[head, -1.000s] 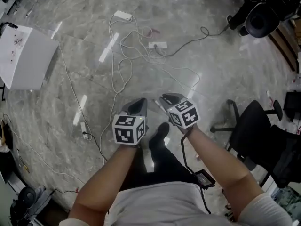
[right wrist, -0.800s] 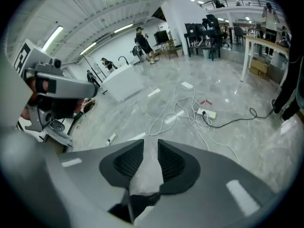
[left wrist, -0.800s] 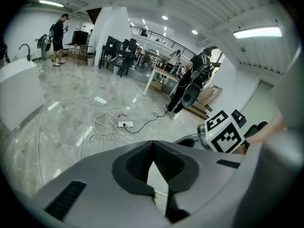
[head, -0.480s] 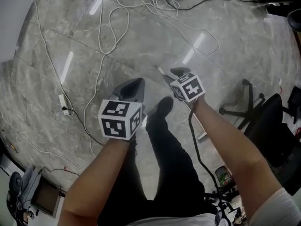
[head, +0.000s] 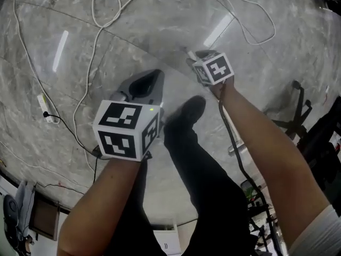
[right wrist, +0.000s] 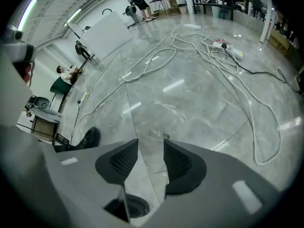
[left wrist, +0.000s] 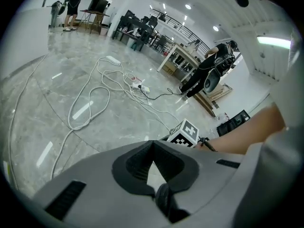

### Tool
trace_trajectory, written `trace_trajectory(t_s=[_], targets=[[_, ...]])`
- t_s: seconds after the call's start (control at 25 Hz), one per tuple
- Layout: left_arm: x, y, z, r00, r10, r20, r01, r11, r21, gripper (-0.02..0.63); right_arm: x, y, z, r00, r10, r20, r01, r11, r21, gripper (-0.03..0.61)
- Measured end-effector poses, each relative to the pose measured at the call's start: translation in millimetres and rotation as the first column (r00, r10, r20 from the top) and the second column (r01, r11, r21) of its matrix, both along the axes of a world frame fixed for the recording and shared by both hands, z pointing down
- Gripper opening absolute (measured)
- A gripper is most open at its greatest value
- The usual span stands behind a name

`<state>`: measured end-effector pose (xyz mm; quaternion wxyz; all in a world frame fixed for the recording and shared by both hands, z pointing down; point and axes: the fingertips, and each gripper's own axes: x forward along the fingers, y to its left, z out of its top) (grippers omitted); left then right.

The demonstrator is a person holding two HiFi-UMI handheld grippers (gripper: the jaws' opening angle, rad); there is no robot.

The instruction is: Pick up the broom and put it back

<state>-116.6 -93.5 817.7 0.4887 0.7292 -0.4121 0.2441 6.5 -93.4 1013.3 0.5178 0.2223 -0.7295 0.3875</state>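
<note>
Above the floor (head: pixel 160 41), the left gripper (head: pixel 145 85) is near and left. The right gripper (right wrist: pixel 151 151) is farther off and right, with a shoe (head: pixel 187 110) between them. Looped cables (head: pixel 98 20) lie far left, a power strip (head: pixel 43 104) lies at the left edge, and an office chair (head: pixel 297 108) stands at right.

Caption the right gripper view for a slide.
Right gripper, jaws just opening with nothing between them, above a marble floor strewn with white cables.

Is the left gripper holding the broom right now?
No, the left gripper has its jaws shut tip to tip, with nothing between them.
</note>
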Motion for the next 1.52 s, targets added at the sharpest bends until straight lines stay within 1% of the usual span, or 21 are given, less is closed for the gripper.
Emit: trace_trajectory(t_s=[0.2, 0.32, 0.44, 0.52, 0.6, 0.76, 0.84, 0.92, 1.0, 1.08, 1.16, 1.28, 1.44, 1.52], targets=[[-6.0, 13.7, 58.5, 1.000, -0.015, -0.011, 0.014, 0.999, -0.038, 0.005, 7.0, 0.8, 79.7, 0.997, -0.033, -0.064, 0.032, 0.999, -0.012, 0.144], [-7.5, 15.1, 82.6, 0.999, -0.029, -0.023, 0.028, 0.998, -0.050, 0.005, 10.7, -3.0, 113.0, 0.995, -0.033, -0.093, 0.033, 0.999, -0.005, 0.144], [-9.7, 17.3, 99.8, 0.999, -0.040, -0.028, 0.038, 0.998, -0.057, 0.006, 13.4, 0.8, 138.1, 0.990, -0.054, -0.133, 0.054, 0.999, -0.007, 0.144], [-12.3, 15.5, 105.0, 0.999, -0.041, -0.028, 0.039, 0.998, -0.052, 0.006, 21.2, -3.4, 145.8, 0.979, -0.055, -0.194, 0.062, 0.998, 0.032, 0.133], [-13.8, 14.3, 107.7, 0.999, -0.039, -0.028, 0.038, 0.998, -0.049, 0.005, 25.8, -9.1, 147.9, 0.972, -0.047, -0.232, 0.066, 0.995, 0.072, 0.095], [-11.7, 16.1, 102.4, 0.999, -0.027, -0.027, 0.026, 0.998, -0.048, 0.006, 22.8, -7.4, 141.9, 0.971, -0.038, -0.235, 0.058, 0.995, 0.079, 0.086], [-13.3, 11.9, 92.8, 0.999, -0.034, -0.025, 0.033, 0.999, -0.043, 0.006, 17.4, -9.8, 127.0, 0.974, -0.035, -0.224, 0.058, 0.994, 0.093, 0.086], [-14.0, 6.0, 76.6, 0.999, -0.033, -0.023, 0.032, 0.999, -0.028, 0.005, 10.9, -14.3, 100.0, 0.980, -0.029, -0.197, 0.053, 0.992, 0.116, 0.086], [-12.4, 1.9, 52.5, 1.000, -0.022, -0.017, 0.022, 1.000, -0.016, 0.005, 4.7, -16.0, 61.1, 0.987, -0.019, -0.158, 0.041, 0.990, 0.136, 0.086], [-7.0, -3.5, 17.2, 1.000, -0.010, -0.011, 0.010, 1.000, -0.004, 0.006, 4.7, -16.2, 8.5, 0.992, -0.004, -0.124, 0.024, 0.988, 0.154, 0.086], [0.6, -17.8, -27.4, 1.000, -0.009, -0.009, 0.009, 0.999, 0.032, 0.005, 7.1, -29.1, -53.3, 0.996, 0.013, -0.091, 0.005, 0.980, 0.197, 0.086], [21.3, -33.7, -102.5, 1.000, 0.003, -0.022, -0.001, 0.996, 0.084, 0.005, 14.3, -51.1, -154.4, 0.998, 0.045, -0.051, -0.029, 0.958, 0.286, 0.084], [57.6, -51.5, -214.1, 0.996, 0.079, -0.038, -0.072, 0.985, 0.159, 0.006, 34.9, -62.7, -291.1, 0.995, 0.100, -0.011, -0.087, 0.913, 0.397, 0.084], [76.7, -56.2, -274.7, 0.993, 0.112, -0.041, -0.103, 0.976, 0.190, 0.005, 51.3, -60.6, -359.6, 0.993, 0.117, 0.006, -0.108, 0.892, 0.439, 0.083]])
